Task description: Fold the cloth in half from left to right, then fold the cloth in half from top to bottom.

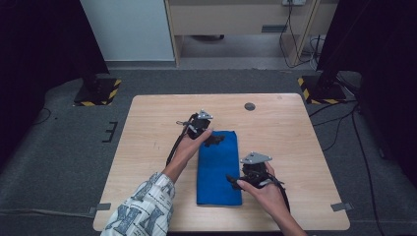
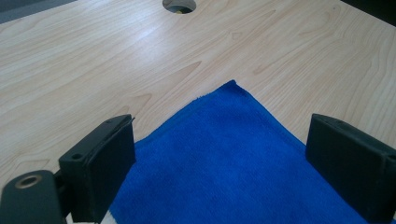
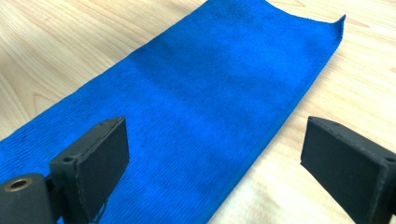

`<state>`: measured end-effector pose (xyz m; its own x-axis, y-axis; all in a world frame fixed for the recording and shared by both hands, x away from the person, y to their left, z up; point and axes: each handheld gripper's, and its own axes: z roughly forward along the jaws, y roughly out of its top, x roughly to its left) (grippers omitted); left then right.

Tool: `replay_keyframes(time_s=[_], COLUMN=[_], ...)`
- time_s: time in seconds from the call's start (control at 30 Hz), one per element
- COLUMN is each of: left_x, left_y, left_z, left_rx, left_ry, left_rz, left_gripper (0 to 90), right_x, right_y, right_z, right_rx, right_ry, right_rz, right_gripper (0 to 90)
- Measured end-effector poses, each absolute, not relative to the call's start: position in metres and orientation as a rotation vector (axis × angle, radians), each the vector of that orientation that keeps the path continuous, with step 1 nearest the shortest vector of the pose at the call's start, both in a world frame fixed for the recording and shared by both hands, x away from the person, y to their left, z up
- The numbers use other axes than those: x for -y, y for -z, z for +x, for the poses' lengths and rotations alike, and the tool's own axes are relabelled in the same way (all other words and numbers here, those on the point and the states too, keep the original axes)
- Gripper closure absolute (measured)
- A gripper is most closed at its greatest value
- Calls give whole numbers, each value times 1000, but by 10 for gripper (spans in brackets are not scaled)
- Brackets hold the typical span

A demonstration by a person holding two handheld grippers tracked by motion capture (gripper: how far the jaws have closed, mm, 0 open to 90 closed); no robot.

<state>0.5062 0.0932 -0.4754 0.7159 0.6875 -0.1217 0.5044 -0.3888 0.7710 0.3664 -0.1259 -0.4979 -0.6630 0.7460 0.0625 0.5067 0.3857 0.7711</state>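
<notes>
A blue cloth (image 1: 219,167) lies folded into a long strip on the wooden table (image 1: 157,123), running from the middle toward the near edge. My left gripper (image 1: 212,139) hovers at the cloth's far end, open, with the far corner of the cloth (image 2: 224,177) between and under its jaws but not pinched. My right gripper (image 1: 232,178) is at the cloth's right edge near its near end, also open. In the right gripper view the cloth (image 3: 210,84) stretches away flat, its far corner curled up slightly. The left gripper (image 2: 219,126) and the right gripper (image 3: 215,123) each show wide-set black pads.
A round cable hole (image 1: 250,106) sits near the table's far edge, also seen in the left gripper view as a cable hole (image 2: 179,4). Two stands with yellow-black striped bases (image 1: 98,92) (image 1: 319,91) are on the floor beyond the table. Cables trail at right.
</notes>
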Motion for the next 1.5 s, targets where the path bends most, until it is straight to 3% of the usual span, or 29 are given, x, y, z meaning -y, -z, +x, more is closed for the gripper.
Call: replay_keyframes(time_s=[0.77, 1.13, 1.3, 1.5], left_x=[-135, -144, -143, -144], left_y=[474, 484, 489, 501], left_z=[490, 504, 511, 518], left_rx=[-939, -980, -997, -1042], left_ry=[-275, -296, -330, -336], left_rz=[2083, 2095, 2095, 2112], left_gripper=[78, 127, 215, 293], right_x=[119, 130, 135, 132], right_y=[485, 477, 481, 494], right_z=[414, 475, 492, 511], right_rx=[-2338, -2316, -2317, -2351], right_ry=[-1073, -1090, -1067, -1048], right_rz=[1130, 1166, 1158, 1170], right_gripper=[142, 339, 486, 597])
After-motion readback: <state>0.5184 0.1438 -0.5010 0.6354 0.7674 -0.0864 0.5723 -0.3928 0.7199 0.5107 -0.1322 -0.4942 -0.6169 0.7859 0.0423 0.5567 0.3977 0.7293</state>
